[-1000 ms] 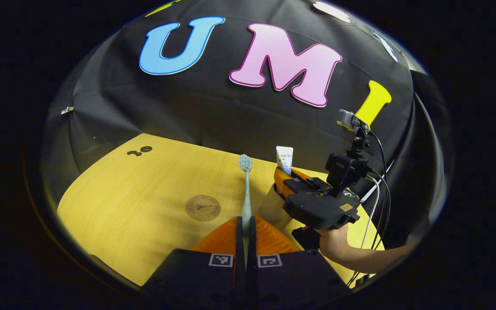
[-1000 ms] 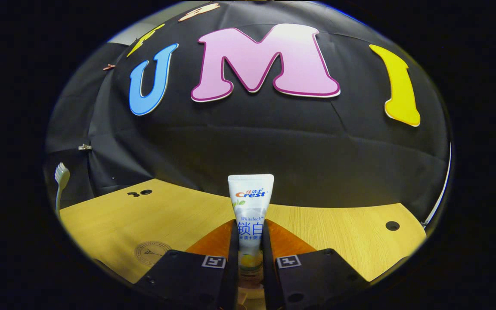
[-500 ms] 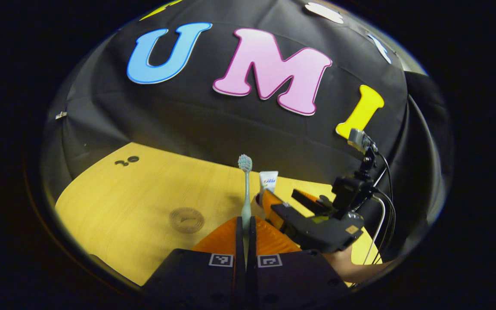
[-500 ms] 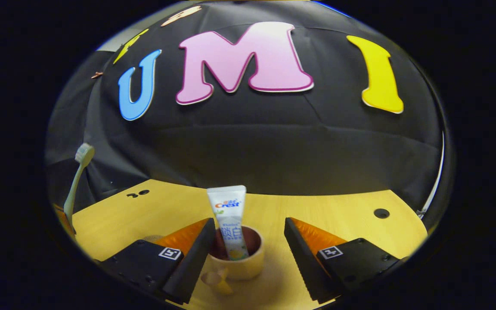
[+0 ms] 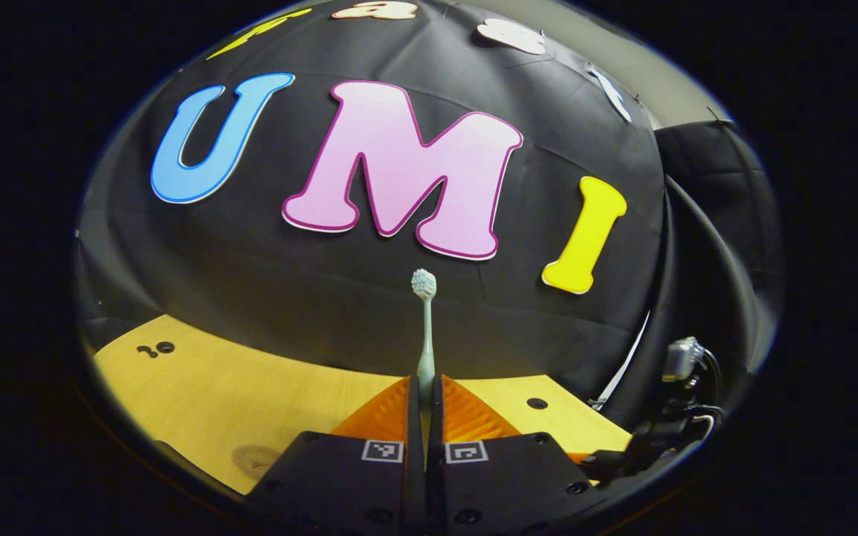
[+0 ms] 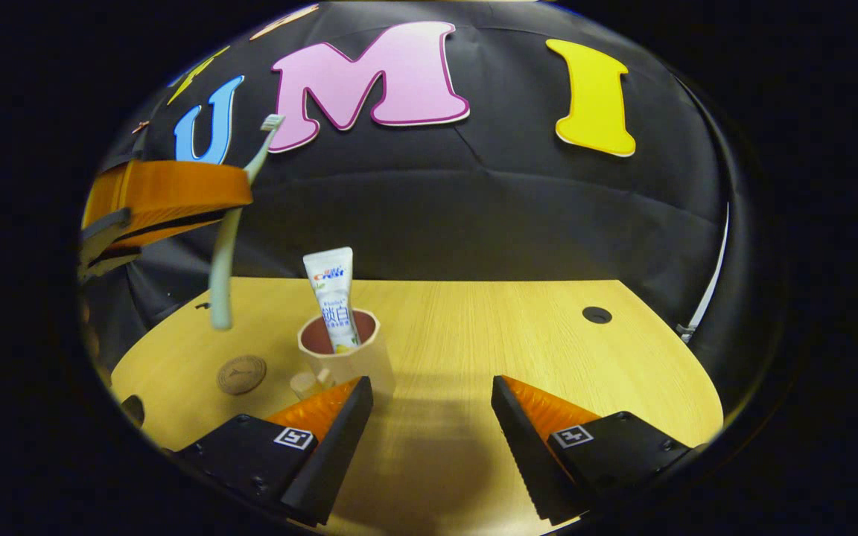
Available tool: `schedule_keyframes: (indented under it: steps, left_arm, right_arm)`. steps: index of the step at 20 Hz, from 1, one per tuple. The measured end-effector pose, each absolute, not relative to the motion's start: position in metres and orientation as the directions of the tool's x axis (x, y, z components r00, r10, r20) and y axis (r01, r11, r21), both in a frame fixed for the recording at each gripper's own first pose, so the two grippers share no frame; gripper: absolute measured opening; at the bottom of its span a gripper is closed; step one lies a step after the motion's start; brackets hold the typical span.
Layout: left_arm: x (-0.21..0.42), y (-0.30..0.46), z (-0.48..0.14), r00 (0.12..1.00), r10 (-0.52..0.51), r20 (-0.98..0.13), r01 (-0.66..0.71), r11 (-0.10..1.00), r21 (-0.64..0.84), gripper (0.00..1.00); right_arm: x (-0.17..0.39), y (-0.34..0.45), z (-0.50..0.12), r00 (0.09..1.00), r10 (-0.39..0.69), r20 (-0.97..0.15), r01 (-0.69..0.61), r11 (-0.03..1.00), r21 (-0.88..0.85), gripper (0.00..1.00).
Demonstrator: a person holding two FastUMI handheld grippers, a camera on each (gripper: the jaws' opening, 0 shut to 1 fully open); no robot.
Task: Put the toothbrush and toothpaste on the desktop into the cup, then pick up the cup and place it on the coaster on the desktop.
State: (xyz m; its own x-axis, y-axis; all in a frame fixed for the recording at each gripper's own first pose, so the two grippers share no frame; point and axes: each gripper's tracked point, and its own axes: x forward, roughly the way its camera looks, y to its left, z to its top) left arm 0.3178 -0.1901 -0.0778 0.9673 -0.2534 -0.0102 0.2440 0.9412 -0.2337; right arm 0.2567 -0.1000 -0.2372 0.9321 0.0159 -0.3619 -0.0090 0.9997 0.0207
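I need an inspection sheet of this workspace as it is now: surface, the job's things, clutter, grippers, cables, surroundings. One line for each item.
Surface: wooden desktop, with a round hole near its far right edge.
Job's things: toothpaste stands in the cup, leaning a little; toothbrush is held upright, bristles up, above the desktop; coaster lies left of the cup, nothing on it.
Clutter: nothing seen.
Grippers: left gripper is shut on the toothbrush; right gripper is open, holding nothing, on the near side of the cup.
Cables: dark cables hang by the other gripper at the right of the left gripper view.
Surroundings: black cloth wall behind the desktop.
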Motion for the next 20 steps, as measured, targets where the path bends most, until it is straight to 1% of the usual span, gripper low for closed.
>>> schedule_keyframes:
  steps: [4,7,8,9,12,14,17,19,20]
  left_arm:
    - [0.354,-0.191,-0.105,0.976,-0.217,0.025,0.217,0.954,-0.208,0.06]
    - [0.366,-0.196,-0.121,0.973,-0.222,0.059,0.230,0.952,-0.204,0.06]
    - [0.369,-0.197,-0.127,0.973,-0.223,0.064,0.231,0.951,-0.205,0.11]
    - [0.371,-0.197,-0.131,0.973,-0.221,0.067,0.230,0.952,-0.201,0.06]
    - [0.370,-0.196,-0.139,0.973,-0.213,0.089,0.226,0.957,-0.181,0.06]
    - [0.369,-0.197,-0.141,0.971,-0.216,0.103,0.232,0.957,-0.175,0.08]
    - [0.367,-0.200,-0.151,0.967,-0.236,0.091,0.249,0.955,-0.161,0.13]
    - [0.363,-0.202,-0.153,0.965,-0.245,0.091,0.258,0.952,-0.166,0.14]
    - [0.360,-0.203,-0.156,0.964,-0.250,0.095,0.263,0.949,-0.173,0.18]
  right_arm:
    - [0.249,-0.106,-0.249,0.910,0.021,-0.414,0.009,0.998,0.070,0.99]
    - [0.241,-0.110,-0.254,0.900,0.028,-0.435,0.006,0.997,0.076,0.99]
    - [0.238,-0.111,-0.256,0.899,0.031,-0.438,0.001,0.997,0.073,0.98]
    - [0.236,-0.112,-0.258,0.896,0.028,-0.443,0.002,0.998,0.068,0.98]
    - [0.232,-0.114,-0.267,0.888,0.022,-0.459,0.005,0.998,0.058,0.97]
    - [0.232,-0.113,-0.270,0.886,0.023,-0.463,0.009,0.998,0.066,0.97]
    - [0.234,-0.109,-0.270,0.889,0.026,-0.457,0.006,0.998,0.067,0.97]
    - [0.235,-0.107,-0.271,0.890,0.029,-0.455,-0.001,0.998,0.061,0.97]
    - [0.236,-0.106,-0.273,0.888,0.030,-0.458,-0.004,0.998,0.059,0.98]
